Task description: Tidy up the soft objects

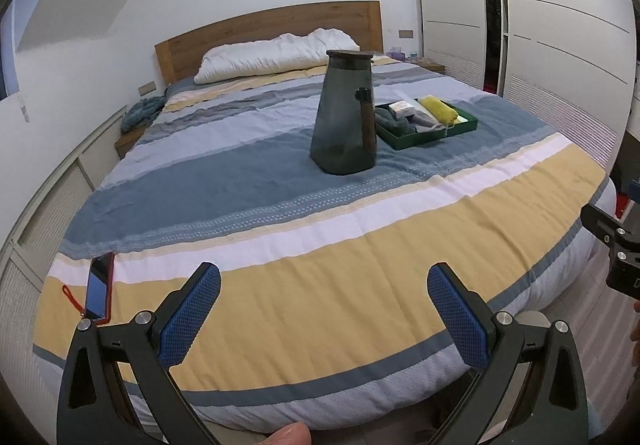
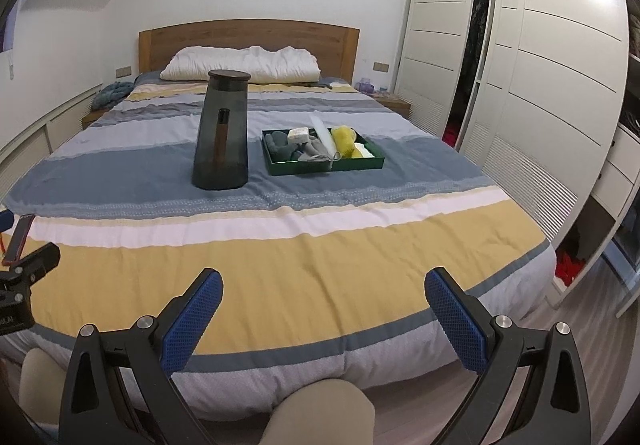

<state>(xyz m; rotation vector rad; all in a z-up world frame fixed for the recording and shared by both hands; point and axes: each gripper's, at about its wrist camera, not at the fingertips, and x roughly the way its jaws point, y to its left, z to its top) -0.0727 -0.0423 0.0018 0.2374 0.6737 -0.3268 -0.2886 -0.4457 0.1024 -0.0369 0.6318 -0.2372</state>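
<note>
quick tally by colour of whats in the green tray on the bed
In the green tray:
dark grey soft pieces: 1 heap, count unclear
light grey cloth: 1
yellow rolled cloth: 1
white block: 1
white long tube: 1
Total: 5 at least
</note>
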